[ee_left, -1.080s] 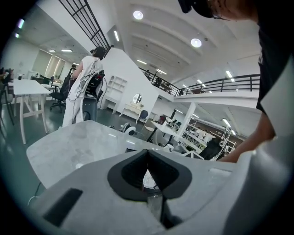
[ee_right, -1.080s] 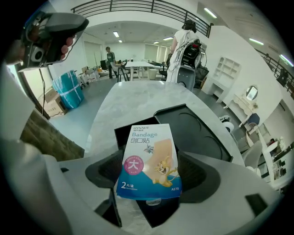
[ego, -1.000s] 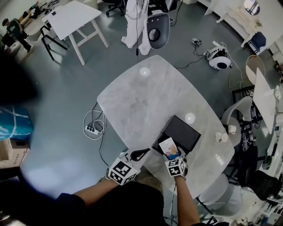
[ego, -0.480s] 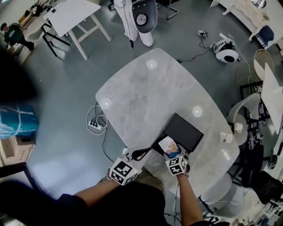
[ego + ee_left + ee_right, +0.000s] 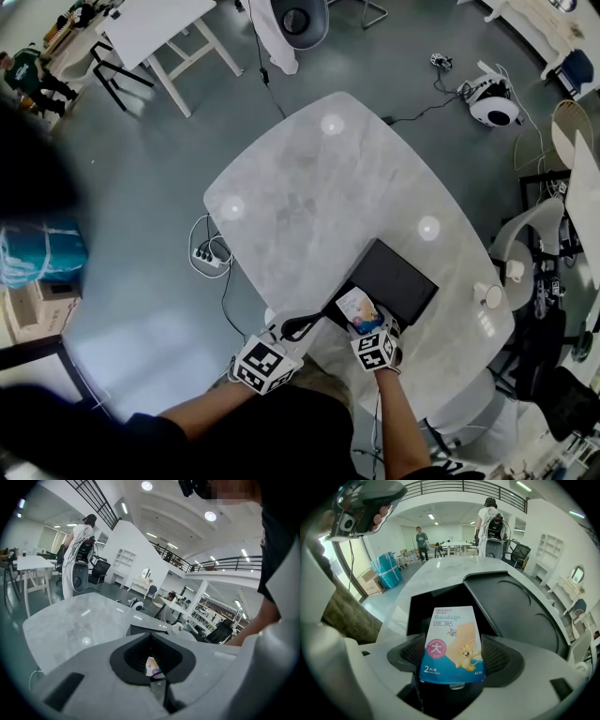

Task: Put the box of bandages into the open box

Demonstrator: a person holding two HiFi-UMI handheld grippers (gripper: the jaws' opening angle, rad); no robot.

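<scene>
The box of bandages [image 5: 452, 644] is white and blue with a cartoon print. My right gripper [image 5: 451, 665] is shut on it, holding it upright. Just behind it lies the open black box [image 5: 423, 605], its raised lid [image 5: 513, 611] to the right. In the head view, the box of bandages [image 5: 357, 309] sits at the near-left corner of the black box [image 5: 394, 279], at the table's near edge, with the right gripper [image 5: 367, 327] below it. My left gripper [image 5: 298, 325] hovers just left of that corner, shut and holding nothing; through its jaws I glimpse the bandage box [image 5: 152, 666].
The marble table [image 5: 309, 197] stretches away from me. A white cup [image 5: 488, 295] stands near its right edge. On the floor to the left lies a power strip [image 5: 206, 253]. A person in white [image 5: 77, 550] stands by chairs beyond the table's far end.
The head view has drifted a little, so the table sits slightly differently in frame. Both grippers and the bandage box keep their places at the black box's near corner.
</scene>
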